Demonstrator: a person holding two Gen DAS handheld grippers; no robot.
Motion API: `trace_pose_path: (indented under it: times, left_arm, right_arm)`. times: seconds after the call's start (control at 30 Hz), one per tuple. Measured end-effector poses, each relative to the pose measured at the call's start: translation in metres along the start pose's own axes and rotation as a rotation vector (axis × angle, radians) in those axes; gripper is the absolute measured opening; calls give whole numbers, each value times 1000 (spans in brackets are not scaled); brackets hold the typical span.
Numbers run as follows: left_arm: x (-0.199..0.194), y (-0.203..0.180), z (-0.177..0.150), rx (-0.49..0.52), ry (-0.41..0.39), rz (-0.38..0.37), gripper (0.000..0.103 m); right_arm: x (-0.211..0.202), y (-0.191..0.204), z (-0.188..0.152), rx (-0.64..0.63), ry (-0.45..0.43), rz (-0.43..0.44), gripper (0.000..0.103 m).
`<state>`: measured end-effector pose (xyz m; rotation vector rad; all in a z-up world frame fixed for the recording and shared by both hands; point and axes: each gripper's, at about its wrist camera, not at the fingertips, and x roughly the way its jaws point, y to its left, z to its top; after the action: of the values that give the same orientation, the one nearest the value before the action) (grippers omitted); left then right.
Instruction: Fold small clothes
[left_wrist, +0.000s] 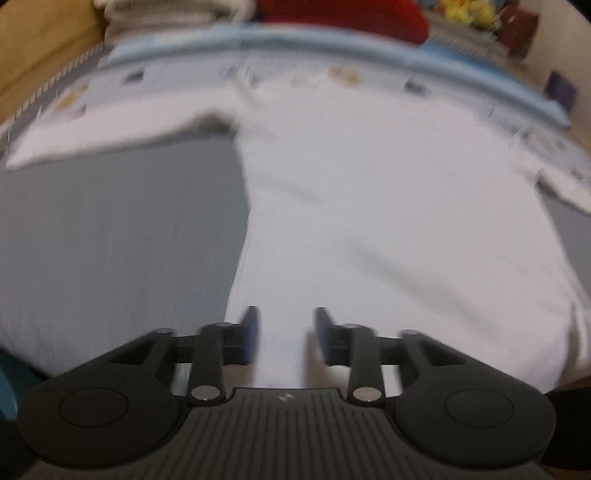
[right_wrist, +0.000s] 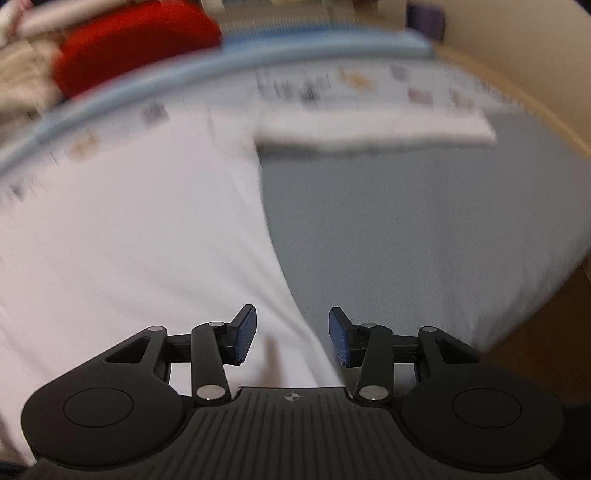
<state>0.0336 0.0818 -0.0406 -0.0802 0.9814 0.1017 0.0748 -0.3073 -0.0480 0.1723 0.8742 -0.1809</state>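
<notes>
I am holding both pairs of jaws apart, with nothing pinched in either. My left gripper (left_wrist: 286, 334) is hanging over the near hem of the white cotton long-sleeved shirt (left_wrist: 388, 206), close to its left side edge; my right gripper (right_wrist: 291, 334) is hanging over the hem's opposite corner, where the shirt's right edge is crossing between my blue pads (right_wrist: 243, 336) without touching them, as far as the blur lets me judge.

The shirt is lying flat on the grey bedsheet (left_wrist: 110, 229), its upper part reaching onto the pale printed blanket with the light blue border (left_wrist: 332, 48). Its long axis is running straight away from me — hem nearest, shoulders farthest. The sleeves are stretching out sideways at the far end, one to the left (left_wrist: 92, 140) and one to the right (right_wrist: 376, 133).

I am judging the fabric to be light, thin and limp: it will drape and sag from any grip, and the two layers may slide apart if I catch only the top one. The sound places to take hold look like the seamed edges — a hem corner or a shoulder point, biting through both layers.
</notes>
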Motion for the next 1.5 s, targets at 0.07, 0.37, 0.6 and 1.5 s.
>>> trace_pose_path:
  times: [0.07,0.37,0.6,1.5]
  left_arm:
    - [-13,-4,1,0,-57,-26,58]
    - [-29,-25,16,11,-205,-89,74]
    - [-49,-25,22,13,-268,-79,82]
    - [13,52,172,-13,-376,44,72]
  right_arm:
    - [-21,6,8,-20,-84,40,45]
    - [-89,32,63,-145,-308,286,56]
    - [-70,38,48,-101,-290,268,58]
    - [-55,67,49,-178,-331,148,57]
